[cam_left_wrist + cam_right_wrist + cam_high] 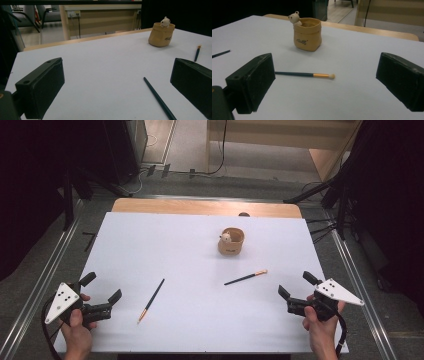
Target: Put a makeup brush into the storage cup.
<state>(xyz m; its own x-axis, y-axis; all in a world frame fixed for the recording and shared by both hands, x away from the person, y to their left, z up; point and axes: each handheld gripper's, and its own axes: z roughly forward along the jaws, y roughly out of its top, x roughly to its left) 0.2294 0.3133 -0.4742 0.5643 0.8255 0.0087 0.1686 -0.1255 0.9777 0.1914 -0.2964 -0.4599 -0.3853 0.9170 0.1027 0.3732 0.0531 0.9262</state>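
Note:
A tan fabric-look pot (231, 242) with a small white bear on its rim stands right of the table's middle. Two dark pencils with gold ends lie on the white sheet: one (151, 300) at front left, the other (245, 277) at front right. My left gripper (101, 288) is open just left of the first pencil (157, 98), which lies ahead between its jaws toward the right jaw. My right gripper (296, 285) is open to the right of the second pencil (304, 74), which lies across in front of its jaws with the pot (307, 35) beyond. Neither holds anything.
The white sheet (190, 330) covers most of a wooden table (205, 207), whose far edge shows bare. Metal rails (37, 285) run along both sides. Dark stands and cables sit on the floor behind. A wooden desk (100, 17) is past the far edge.

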